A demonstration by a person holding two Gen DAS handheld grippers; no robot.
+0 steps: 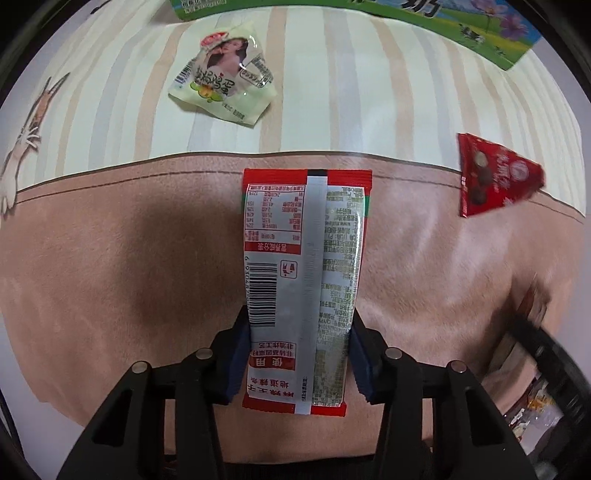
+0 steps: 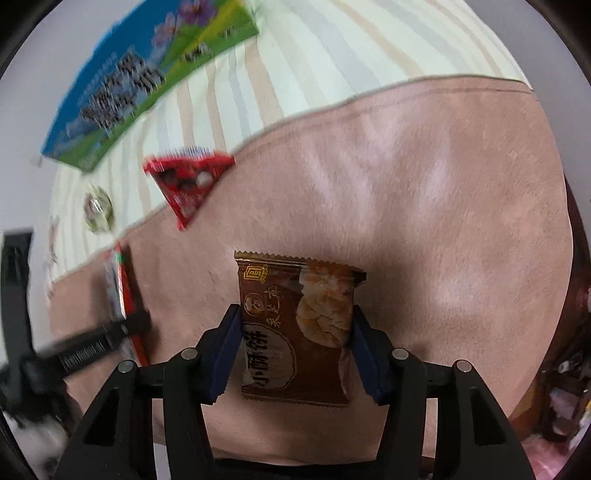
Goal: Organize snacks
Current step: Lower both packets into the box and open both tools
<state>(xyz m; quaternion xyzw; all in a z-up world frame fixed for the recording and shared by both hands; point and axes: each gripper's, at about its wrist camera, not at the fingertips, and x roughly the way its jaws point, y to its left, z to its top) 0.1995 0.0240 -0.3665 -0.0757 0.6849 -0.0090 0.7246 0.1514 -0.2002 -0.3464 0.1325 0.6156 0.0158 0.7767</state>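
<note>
The left gripper (image 1: 300, 354) holds a long red packet (image 1: 304, 266) between its two blue pads (image 1: 240, 354). The pads press on the packet's sides near its bottom end, and the packet sticks straight out in front, with its back side up, so the bar code and small print show. It hangs over the pink blanket (image 1: 110, 258). The right gripper (image 2: 295, 354) holds a brown packet (image 2: 295, 332) the same way, with a blue pad (image 2: 225, 354) tight on each side. This packet has a picture of pale cookies on it and it also hangs over the pink blanket (image 2: 424, 184). Past the far edge of the pink blanket lies a striped sheet (image 1: 332, 81). On the sheet, toward its left, rests a pale packet (image 1: 221, 81) with a lady's picture on it, all crinkled. A red triangle packet (image 1: 495, 177) lies right on the line where the pink blanket meets the striped sheet, over on the right side. In the right view the red triangle packet (image 2: 188, 181) shows on that same line, up to the left. A big green and blue box (image 1: 461, 26) lies at the far edge of the striped sheet, and in the right view this box (image 2: 140, 81) looks blurry. From the right camera the left gripper (image 2: 103, 343) shows at the left side, with the long red packet (image 2: 118, 288) seen edge on, blurry too. At the right edge of the left view there is a dark blurry shape, too smeared to tell what it is.
</note>
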